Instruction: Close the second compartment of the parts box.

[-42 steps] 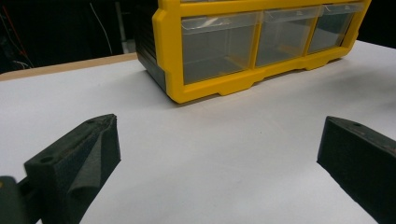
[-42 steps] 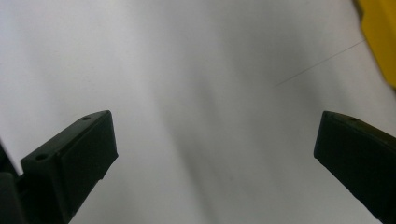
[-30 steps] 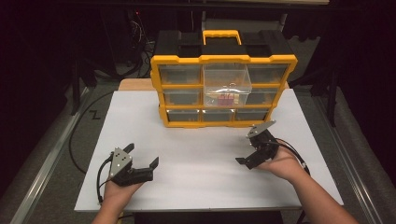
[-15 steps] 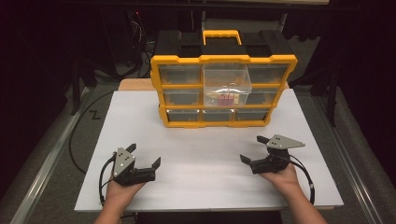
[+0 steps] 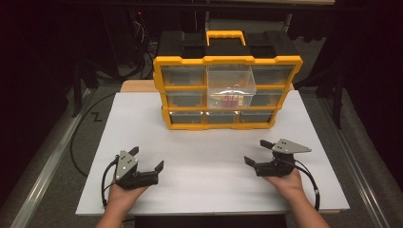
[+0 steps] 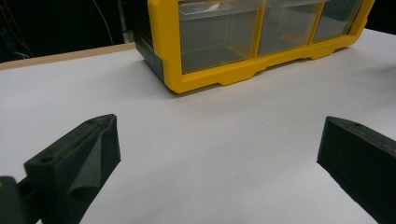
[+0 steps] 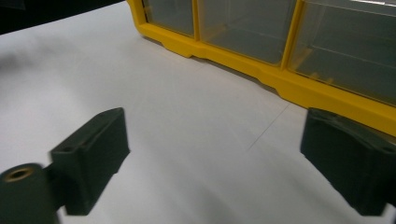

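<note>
A yellow organizer (image 5: 190, 64) with clear drawers stands at the back middle of the white table (image 5: 209, 156). Its top-middle drawer (image 5: 231, 81) is pulled out, and something small and red (image 5: 230, 99) shows through the clear plastic below it. My left gripper (image 5: 147, 157) rests near the front left, open, with bare table between its jaws (image 6: 215, 154). My right gripper (image 5: 255, 152) lies near the front right, open; its jaws have just been closing a little, with nothing between them (image 7: 219, 149). Both point toward the organizer's bottom row (image 6: 219, 37) (image 7: 261, 32).
A black cable (image 5: 78, 142) loops off the table's left side by a metal rail (image 5: 43, 175). Another cable (image 5: 311, 183) trails from the right gripper. A wooden edge (image 5: 138, 85) shows behind the organizer's left. Dark equipment surrounds the table.
My right gripper has come down and slightly toward the near edge, turning level above the table. The left gripper and the organizer have stayed put.
</note>
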